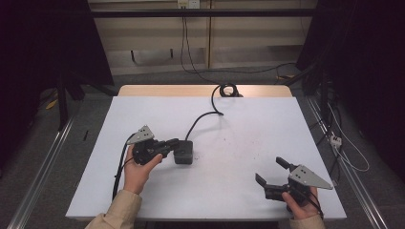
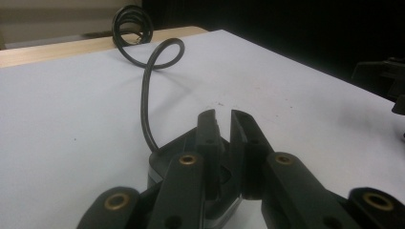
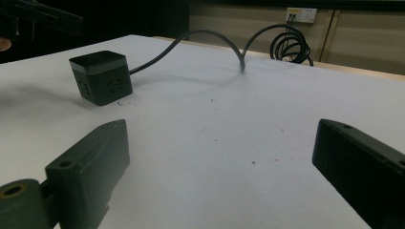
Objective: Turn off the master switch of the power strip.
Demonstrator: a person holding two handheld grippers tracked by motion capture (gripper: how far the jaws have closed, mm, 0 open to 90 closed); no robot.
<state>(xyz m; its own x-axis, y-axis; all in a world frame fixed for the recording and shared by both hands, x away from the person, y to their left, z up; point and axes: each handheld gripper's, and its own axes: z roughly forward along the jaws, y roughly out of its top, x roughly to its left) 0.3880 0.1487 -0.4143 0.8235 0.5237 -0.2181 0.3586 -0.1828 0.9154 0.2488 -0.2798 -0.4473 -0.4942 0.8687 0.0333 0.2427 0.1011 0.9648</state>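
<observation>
Left claw (image 1: 171, 145) lies level on the white surface (image 1: 143, 114), its tips reaching to the right in the high view, against the left side of the black cube-shaped power socket block (image 1: 184, 152). In the left gripper view its jaws stand nearly together, only a narrow slit between them, and the block (image 2: 157, 164) sits low beneath and just beyond them; whether the pads pinch any part of it cannot be told from that angle. A hand (image 1: 137, 172) grips the claw's body from below.

Seen from the right gripper view, the block (image 3: 101, 76) rests flat on the surface, left of centre, with socket holes on its side faces and a glossy top. Its black round cable (image 1: 205, 116) leaves the far side and runs away from the person toward the far edge of the surface, curling there into a small coil (image 1: 228, 89) on the bare wooden strip (image 1: 157, 90).

Right claw (image 1: 272, 171) rests near the front right corner of the surface, well apart from the block, its jaws spread wide with nothing between them, pointing toward the block.
</observation>
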